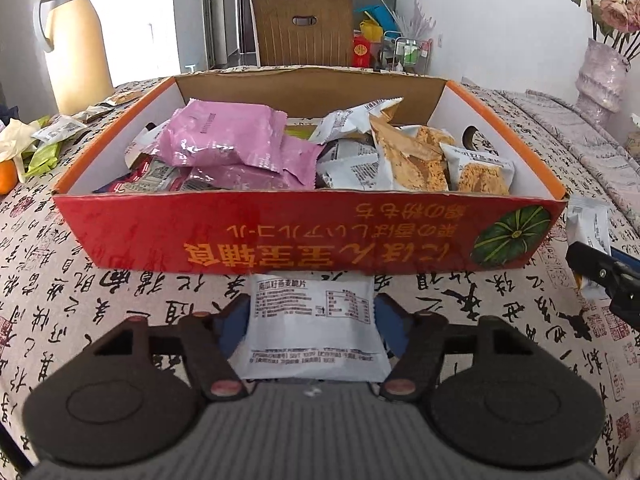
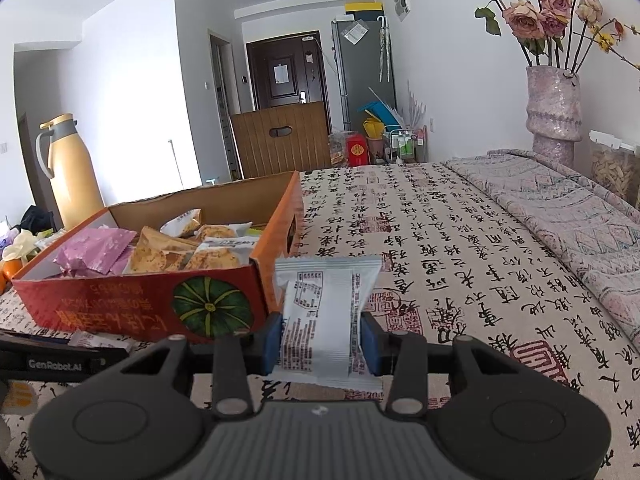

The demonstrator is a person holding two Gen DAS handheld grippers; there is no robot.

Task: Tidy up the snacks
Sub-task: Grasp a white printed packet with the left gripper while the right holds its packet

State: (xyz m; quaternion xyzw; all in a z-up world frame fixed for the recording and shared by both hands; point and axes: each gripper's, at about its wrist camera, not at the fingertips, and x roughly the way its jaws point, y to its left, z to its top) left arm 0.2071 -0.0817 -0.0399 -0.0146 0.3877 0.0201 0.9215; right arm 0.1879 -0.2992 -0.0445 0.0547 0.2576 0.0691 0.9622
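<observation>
**Two white packets gripped in front of the snack box**

Left wrist: the left gripper (image 1: 314, 320) pinches a white snack packet (image 1: 314, 330), near edge hidden, below the red box (image 1: 280, 236).

Right wrist: the right gripper (image 2: 322, 346) clamps a second white packet (image 2: 324, 316) beside the box corner; we find its print unreadable.

light: bright, even daylight | shadows: soft | glare: window blown out far left | edges: fisheye-bent, dark corners

Left wrist view close before the red box (image 1: 312, 236), right wrist view beside it, both facing the door
</observation>
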